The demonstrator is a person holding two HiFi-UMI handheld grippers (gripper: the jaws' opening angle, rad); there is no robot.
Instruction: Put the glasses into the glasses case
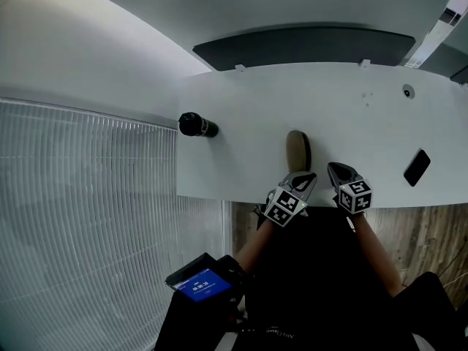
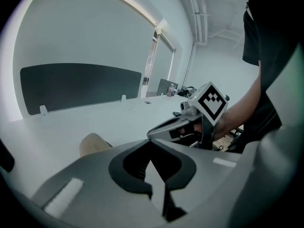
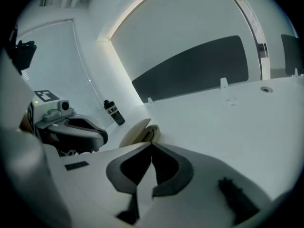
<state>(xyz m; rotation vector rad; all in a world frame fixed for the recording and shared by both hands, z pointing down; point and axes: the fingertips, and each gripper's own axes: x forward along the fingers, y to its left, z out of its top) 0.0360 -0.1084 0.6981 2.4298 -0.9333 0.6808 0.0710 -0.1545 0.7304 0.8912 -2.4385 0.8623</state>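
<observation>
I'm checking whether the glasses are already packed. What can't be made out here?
Glasses case interior: too small in the head view; cut off by the left gripper in its own view; partly behind the right gripper in its view, only a dark sliver showing.
Glasses: not plainly visible in any view.
Bottle label: right gripper view, too small and blurred.
Blue screen, head view bottom: print too small.

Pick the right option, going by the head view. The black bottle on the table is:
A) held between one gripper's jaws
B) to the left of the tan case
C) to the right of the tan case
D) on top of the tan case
B: in the head view the black bottle sits alone on the white table, apart from and to the left of the tan glasses case.
</observation>
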